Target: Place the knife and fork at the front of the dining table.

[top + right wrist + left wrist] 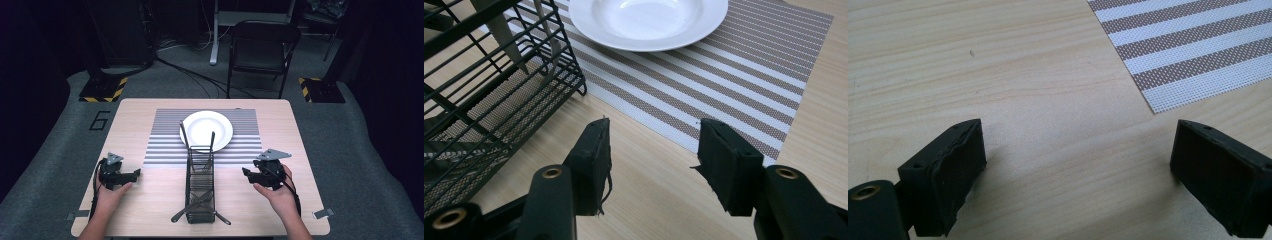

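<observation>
High view, left gripper (134, 174): resting low on the bare wood of the table (150, 210), well left of the rack, pointing toward it.
Left tongs: wide apart, nothing between them; in the left gripper view just tabletop and a corner of the striped placemat (1193, 55) ahead.
Wire rack (200, 182): black, long and narrow, lying along the table's middle between the two grippers, far end on the placemat (165, 145).
Rack contents: cutlery; two handles sticking up at the far end toward the plate, crossed pieces poking out at the near end; exact kinds hard to tell.
Plate (206, 130): white, empty, on the placemat just behind the rack.
Right gripper (246, 173): just right of the rack, aimed at it.
Right tongs: about half open, empty; in the right gripper view (651, 165) rack at left, plate beyond.
Step, as judged: reaching for cutlery in the rack.
Doing it well: approach from the open top, line both pads on one handle only, clear the wires before closing.
</observation>
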Available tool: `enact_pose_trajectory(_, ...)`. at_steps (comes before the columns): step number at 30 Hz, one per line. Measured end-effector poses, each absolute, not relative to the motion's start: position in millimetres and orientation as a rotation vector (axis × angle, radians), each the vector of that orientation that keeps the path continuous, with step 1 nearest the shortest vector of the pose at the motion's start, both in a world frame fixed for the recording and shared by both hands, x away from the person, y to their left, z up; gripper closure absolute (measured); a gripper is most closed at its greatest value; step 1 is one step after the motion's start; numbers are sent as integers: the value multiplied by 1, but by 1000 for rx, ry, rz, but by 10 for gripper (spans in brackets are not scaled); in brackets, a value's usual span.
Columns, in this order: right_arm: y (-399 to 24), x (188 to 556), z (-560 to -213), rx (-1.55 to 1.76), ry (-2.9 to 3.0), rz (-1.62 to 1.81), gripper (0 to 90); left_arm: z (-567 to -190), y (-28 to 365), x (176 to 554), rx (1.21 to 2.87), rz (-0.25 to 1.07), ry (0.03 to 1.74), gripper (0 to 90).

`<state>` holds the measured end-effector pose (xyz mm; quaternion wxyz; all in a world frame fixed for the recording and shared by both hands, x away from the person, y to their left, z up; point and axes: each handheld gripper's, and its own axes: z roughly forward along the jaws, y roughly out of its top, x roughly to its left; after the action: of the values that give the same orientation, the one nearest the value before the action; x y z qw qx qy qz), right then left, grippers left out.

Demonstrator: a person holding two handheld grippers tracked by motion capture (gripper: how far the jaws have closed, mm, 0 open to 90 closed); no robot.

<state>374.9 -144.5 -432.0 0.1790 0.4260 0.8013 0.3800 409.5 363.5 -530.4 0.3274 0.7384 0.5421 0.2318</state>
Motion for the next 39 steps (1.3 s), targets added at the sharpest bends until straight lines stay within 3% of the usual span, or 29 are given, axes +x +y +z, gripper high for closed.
enact_pose_trajectory(39,-102,395,-406,1111,2337,1145,522,-531,363,409,1929,609,1419,72)
